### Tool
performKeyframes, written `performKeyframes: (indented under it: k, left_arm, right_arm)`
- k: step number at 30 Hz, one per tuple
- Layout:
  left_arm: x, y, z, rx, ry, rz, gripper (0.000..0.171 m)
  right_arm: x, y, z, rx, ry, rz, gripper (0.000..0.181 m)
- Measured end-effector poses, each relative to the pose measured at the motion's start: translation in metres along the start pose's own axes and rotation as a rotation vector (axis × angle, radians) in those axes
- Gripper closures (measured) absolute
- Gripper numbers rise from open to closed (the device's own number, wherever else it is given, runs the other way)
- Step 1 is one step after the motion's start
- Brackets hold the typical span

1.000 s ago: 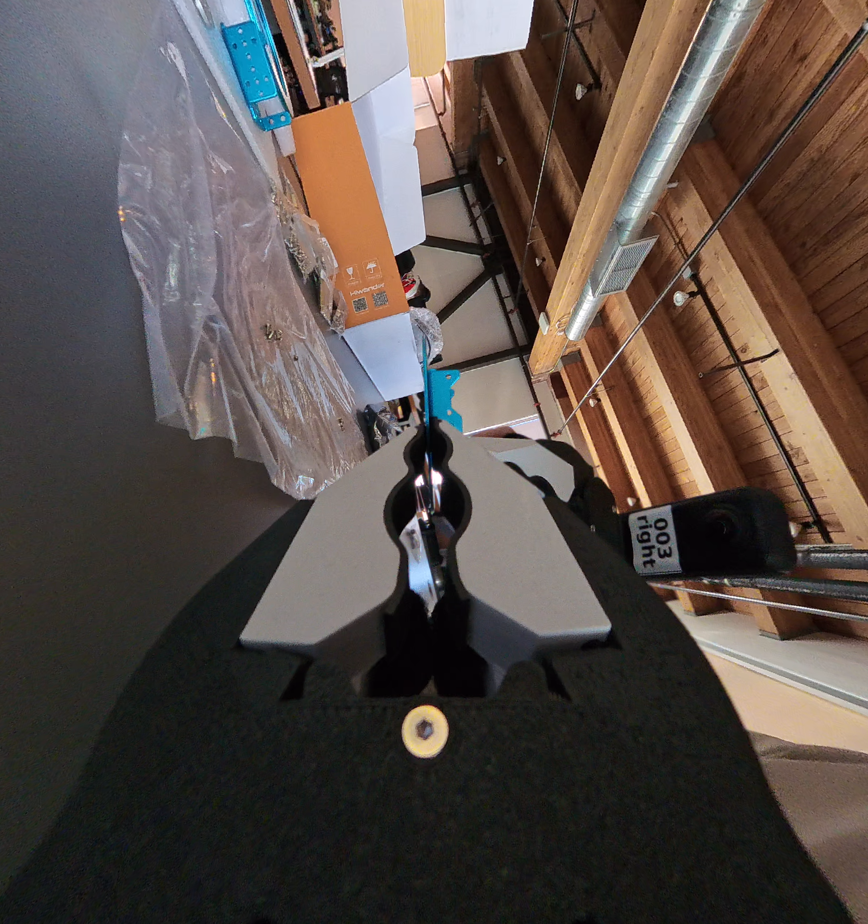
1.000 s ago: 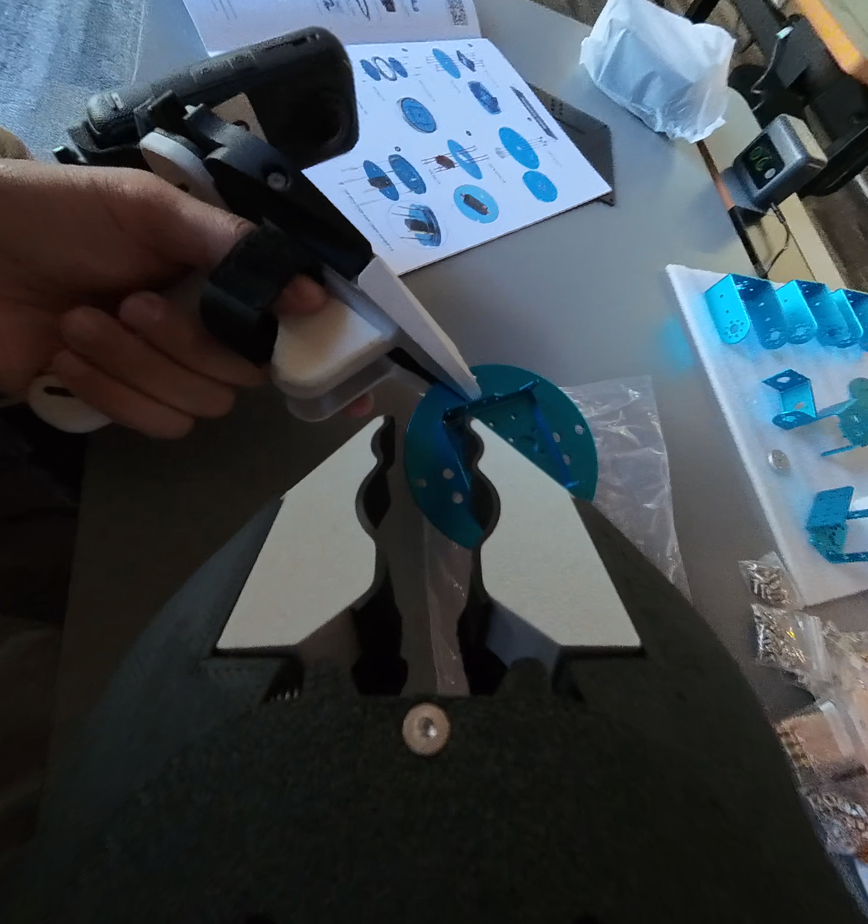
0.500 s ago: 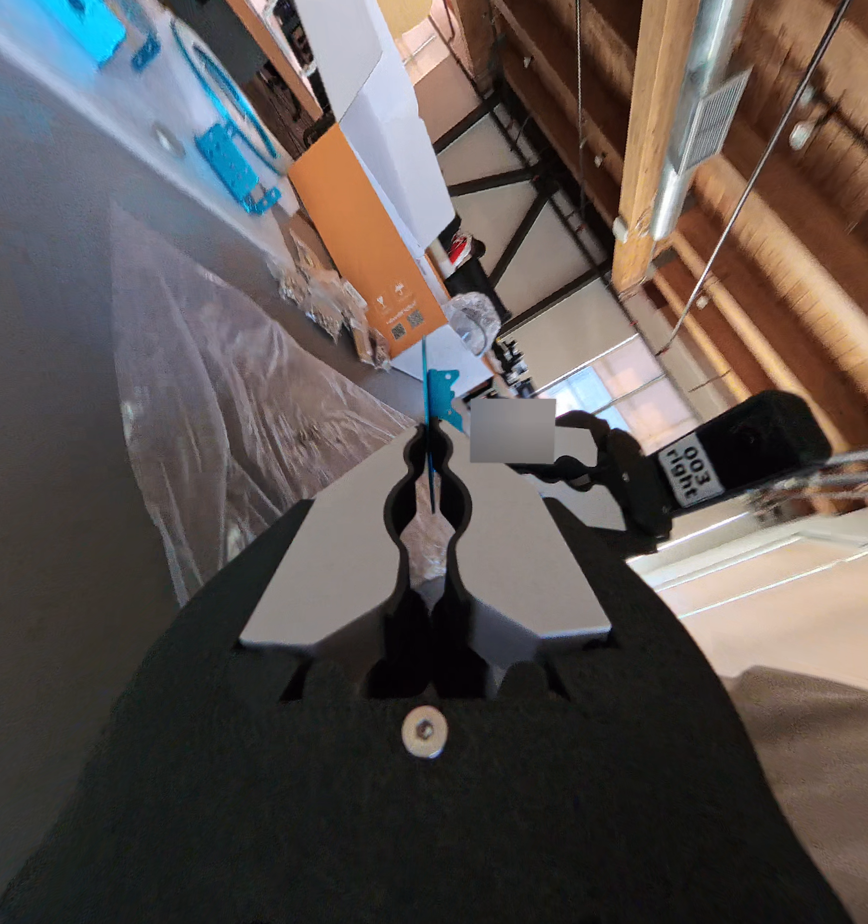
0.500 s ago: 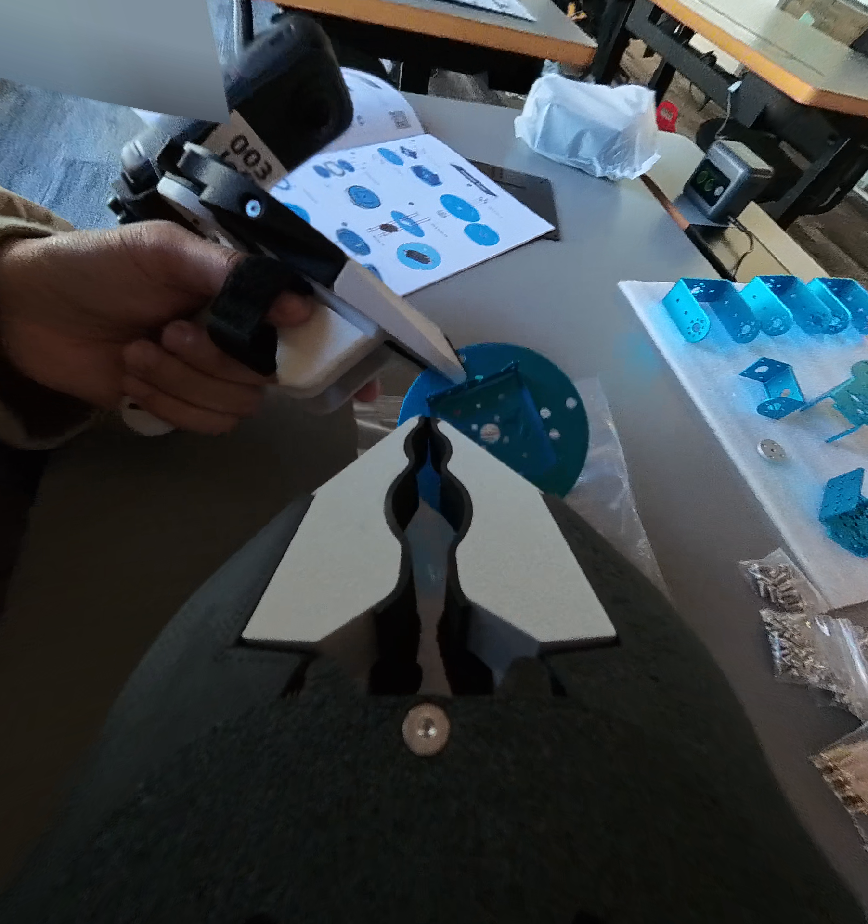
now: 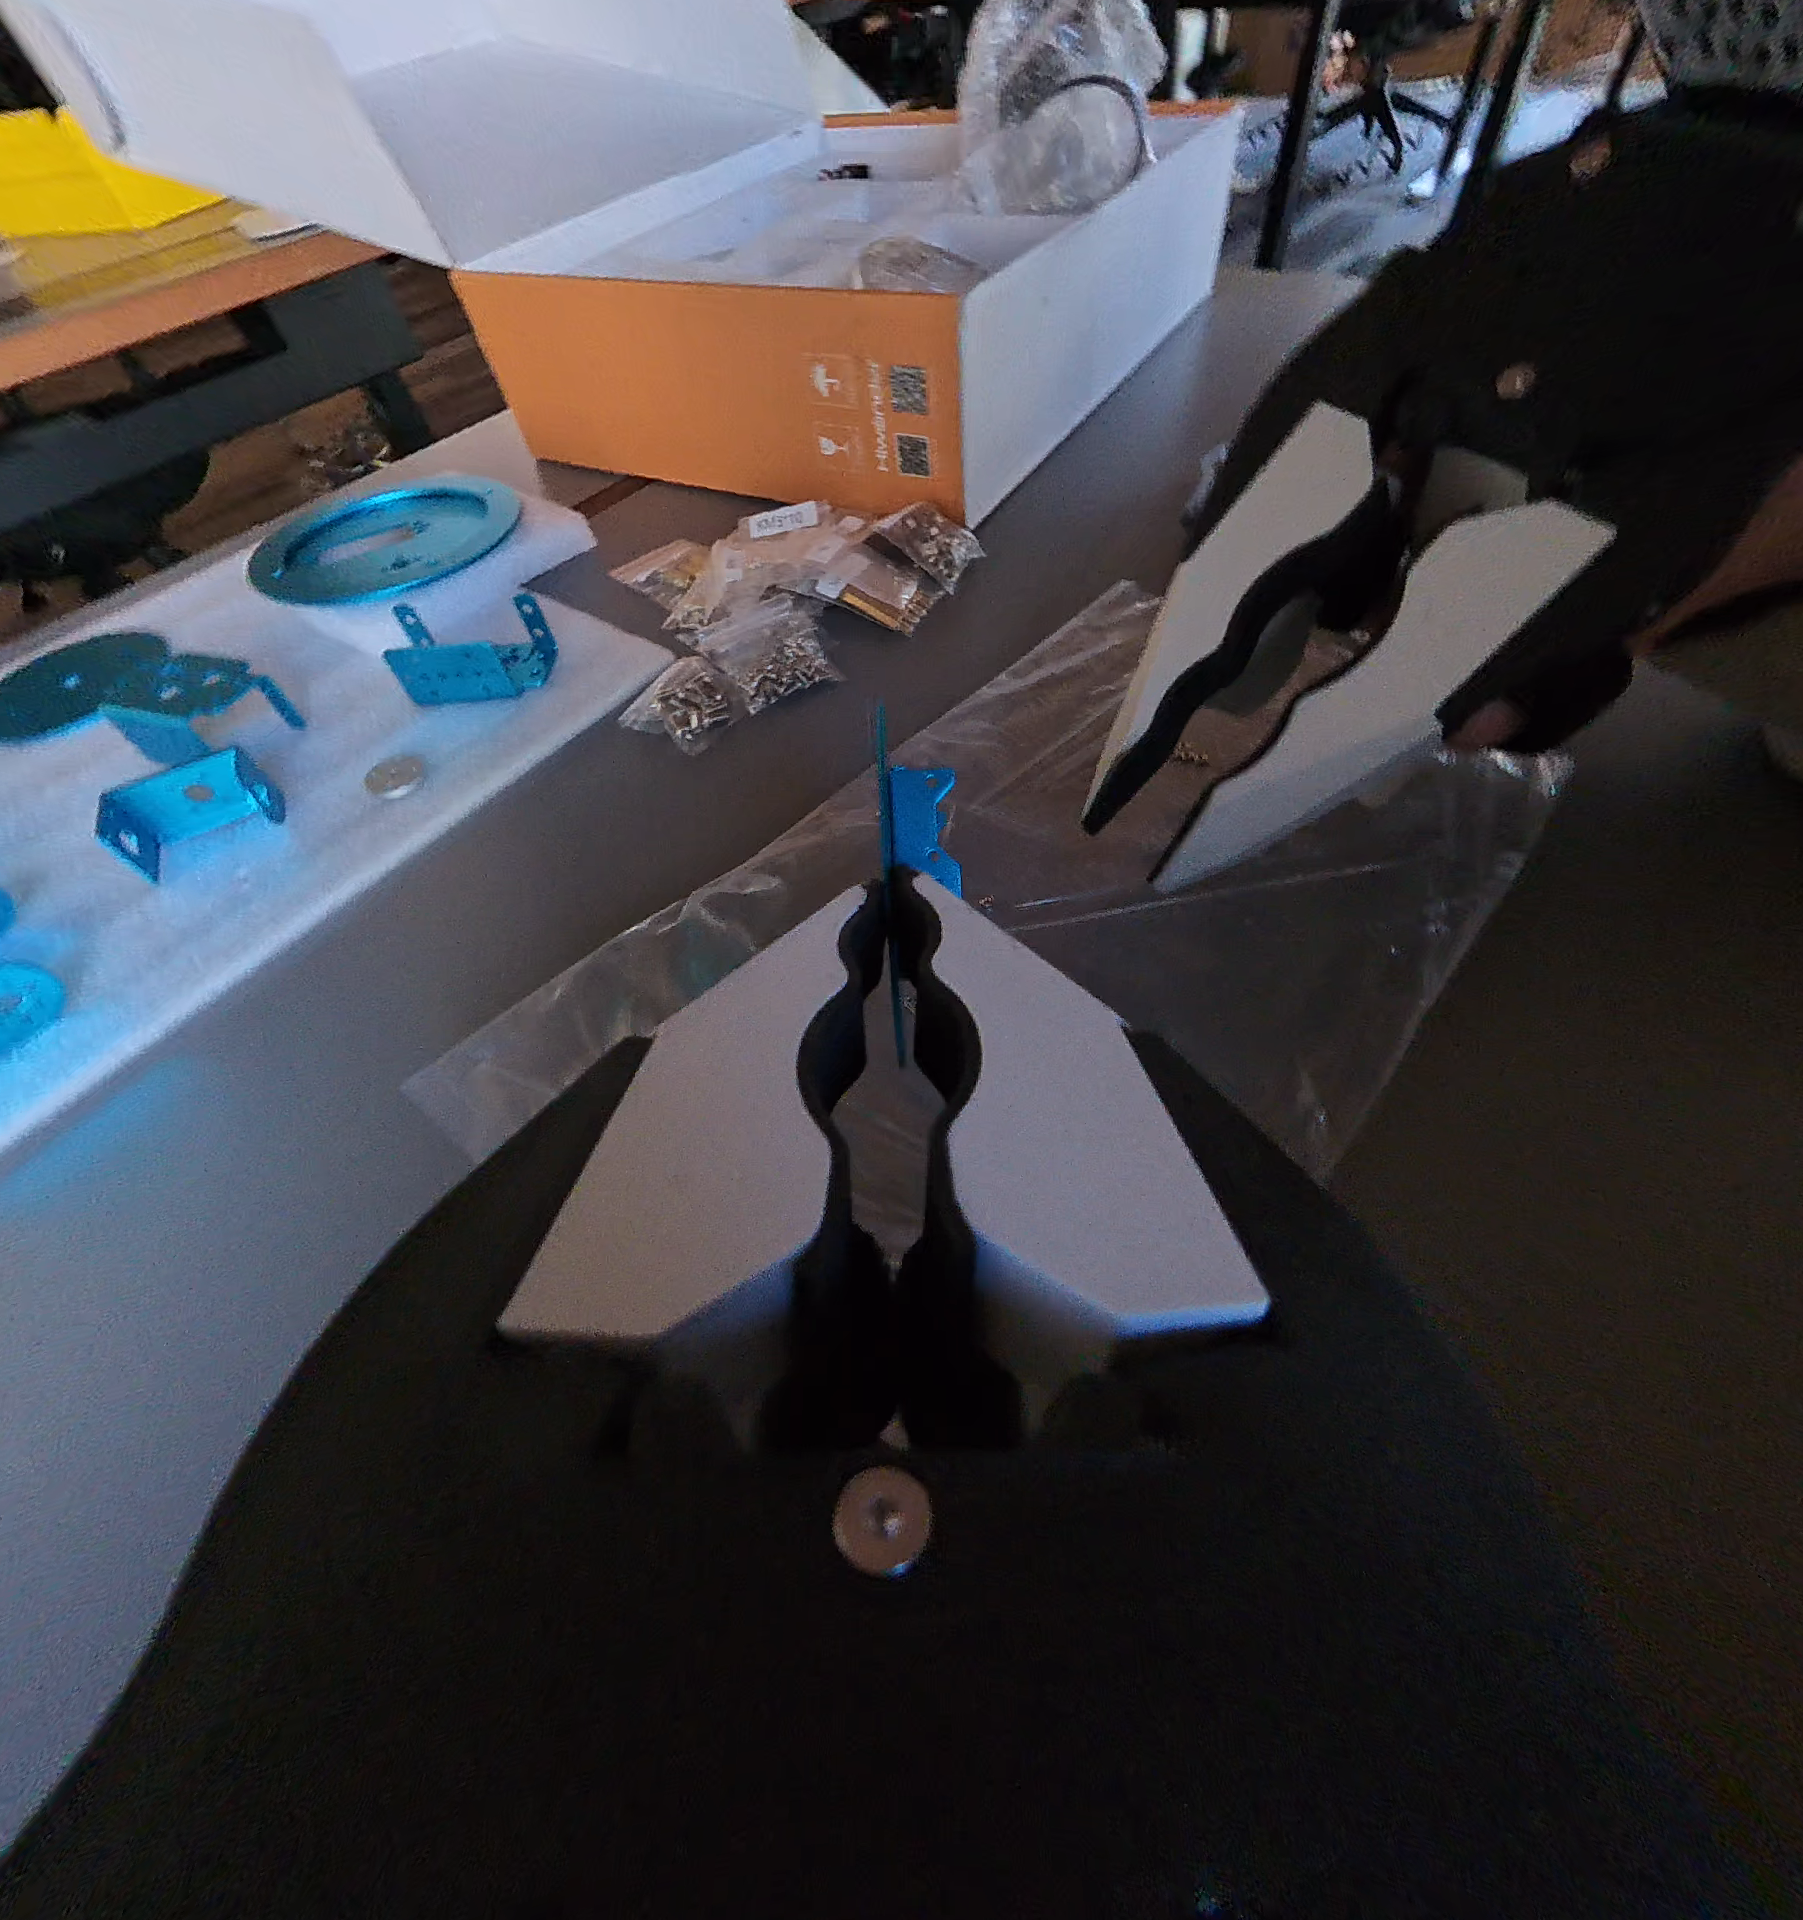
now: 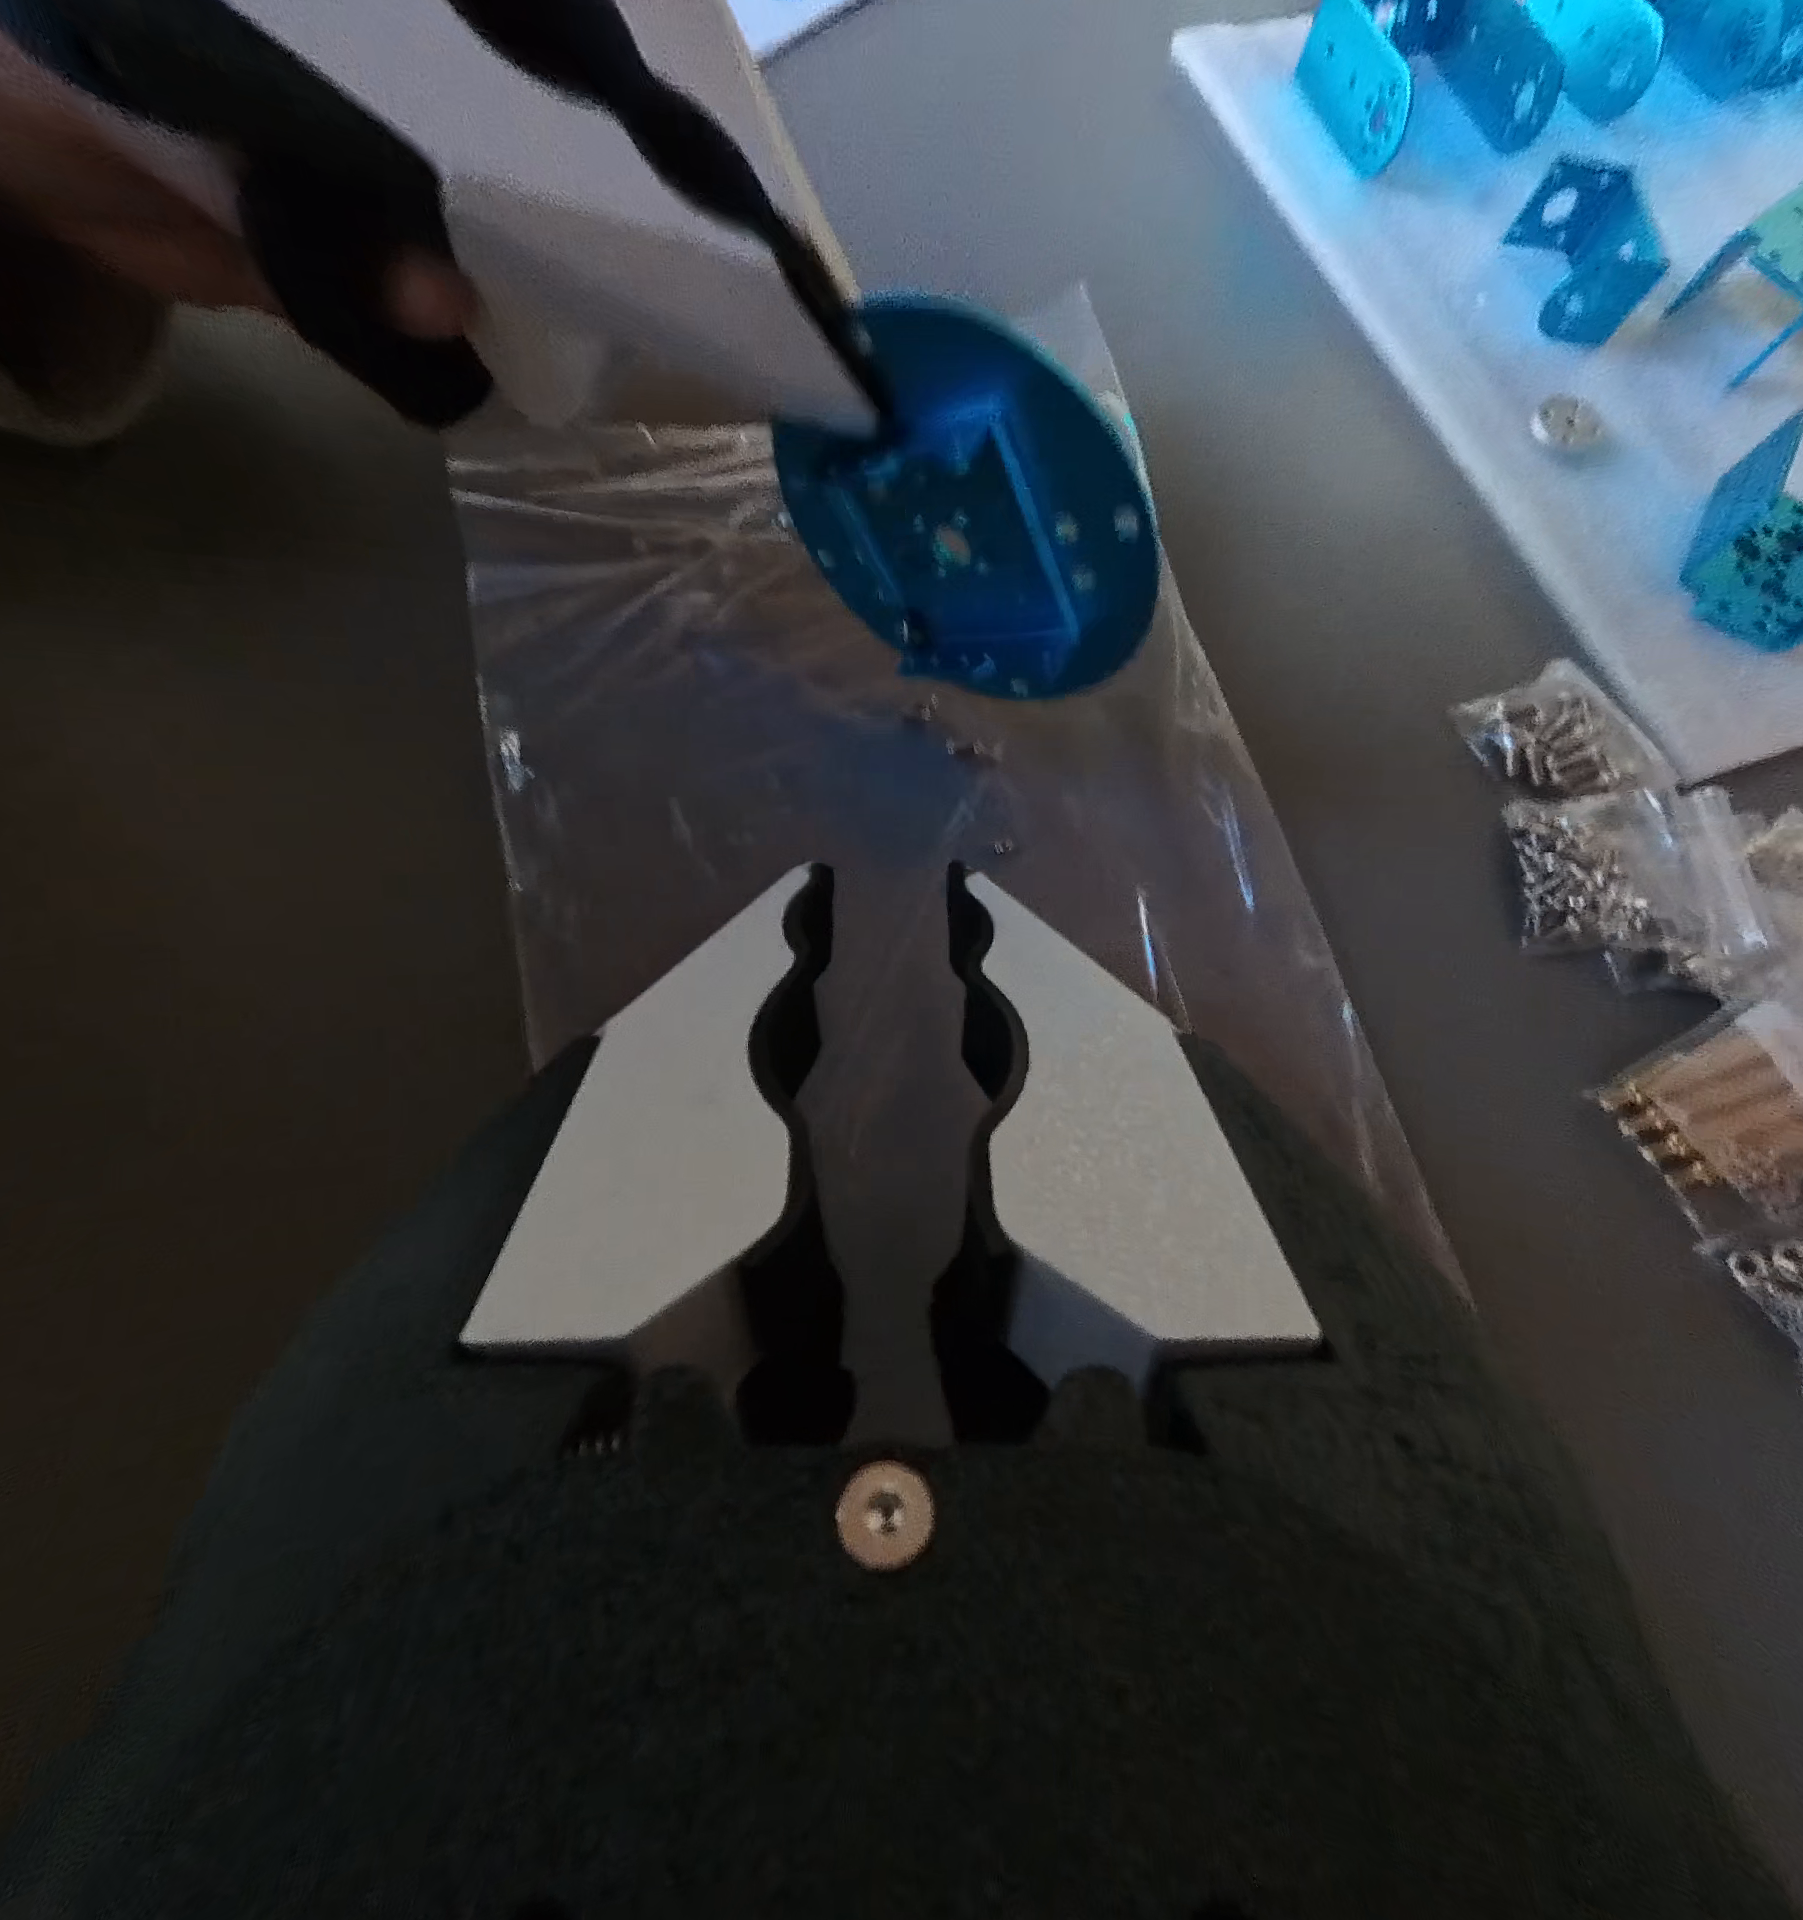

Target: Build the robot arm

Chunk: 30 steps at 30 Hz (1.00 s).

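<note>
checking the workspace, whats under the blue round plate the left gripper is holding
A clear plastic bag lies flat on the grey table beneath the blue round plate, with a few tiny screws. What lies directly under the plate is hidden.

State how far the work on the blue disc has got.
Done: a bracket sits on the blue disc. In hand: the left tongs grip the disc's edge over the clear bag; the right tongs hang open, empty. Left: blue parts lie on the foam sheet, screw bags beside it.
</note>
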State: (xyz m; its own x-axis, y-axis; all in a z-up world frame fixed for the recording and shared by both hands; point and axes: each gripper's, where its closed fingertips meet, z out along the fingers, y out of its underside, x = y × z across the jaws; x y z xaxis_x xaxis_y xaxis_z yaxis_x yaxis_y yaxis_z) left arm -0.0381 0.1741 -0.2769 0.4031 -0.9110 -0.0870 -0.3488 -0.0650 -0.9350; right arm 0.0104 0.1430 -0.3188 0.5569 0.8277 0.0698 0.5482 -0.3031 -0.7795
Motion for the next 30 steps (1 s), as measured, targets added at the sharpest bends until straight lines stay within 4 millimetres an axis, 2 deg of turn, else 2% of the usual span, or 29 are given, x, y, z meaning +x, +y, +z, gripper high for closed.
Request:
performKeyframes:
  k: [2, 4, 6, 9, 12, 15, 17, 19, 20, 22, 23, 25, 27, 29, 30]
  left_arm:
    - [0.004, 0.002, 0.002, -0.021, 0.0, 0.138, 0.171]
    - [0.01, 0.001, 0.0, -0.018, 0.008, 0.275, 0.171]
    - [0.014, 0.002, -0.001, -0.019, 0.022, 0.313, 0.171]
    - [0.005, -0.001, -0.003, 0.001, -0.04, 0.355, 0.171]
    - [-0.013, -0.01, -0.011, 0.048, -0.087, 0.257, 0.171]
    - [-0.025, -0.01, -0.017, 0.084, -0.035, 0.093, 0.171]
    - [-0.029, -0.008, -0.02, 0.101, 0.014, 0.009, 0.171]
    - [-0.034, -0.007, -0.022, 0.115, 0.02, -0.036, 0.171]
    - [-0.036, -0.008, -0.023, 0.121, 0.021, -0.063, 0.171]
    - [-0.038, -0.009, -0.023, 0.134, 0.034, -0.106, 0.171]
    - [-0.039, -0.008, -0.022, 0.136, 0.029, -0.11, 0.171]
    - [-0.041, -0.004, -0.021, 0.127, 0.007, -0.098, 0.171]
    - [-0.04, -0.002, -0.019, 0.119, 0.007, -0.095, 0.171]
    - [-0.037, -0.003, -0.019, 0.123, 0.018, -0.1, 0.171]
    - [-0.036, -0.003, -0.019, 0.124, 0.026, -0.102, 0.171]
  right_arm:
    - [-0.008, -0.011, 0.001, 0.049, -0.031, 0.002, 0.165]
    - [-0.01, -0.007, 0.006, 0.021, -0.034, -0.004, 0.165]
    - [-0.011, -0.003, 0.01, -0.004, -0.036, -0.002, 0.165]
    - [-0.011, 0.004, 0.016, -0.048, -0.034, -0.019, 0.164]
    - [-0.008, 0.001, 0.022, -0.046, 0.012, -0.062, 0.165]
    - [-0.012, -0.005, 0.028, -0.065, -0.007, -0.138, 0.165]
    - [-0.019, -0.001, 0.014, -0.173, -0.119, -0.199, 0.165]
    - [-0.023, -0.014, -0.003, -0.192, -0.217, -0.233, 0.164]
    - [-0.019, -0.022, -0.006, -0.182, -0.224, -0.267, 0.163]
    - [-0.007, -0.04, 0.003, -0.089, -0.188, -0.278, 0.163]
    - [-0.007, -0.043, 0.013, -0.043, -0.187, -0.223, 0.165]
    - [-0.008, -0.028, 0.032, -0.095, -0.142, -0.093, 0.16]
    - [-0.012, -0.019, 0.04, -0.065, -0.08, -0.001, 0.164]
    - [-0.011, -0.011, 0.042, -0.033, -0.038, -0.046, 0.164]
    - [-0.016, -0.008, 0.043, -0.03, -0.075, -0.074, 0.165]
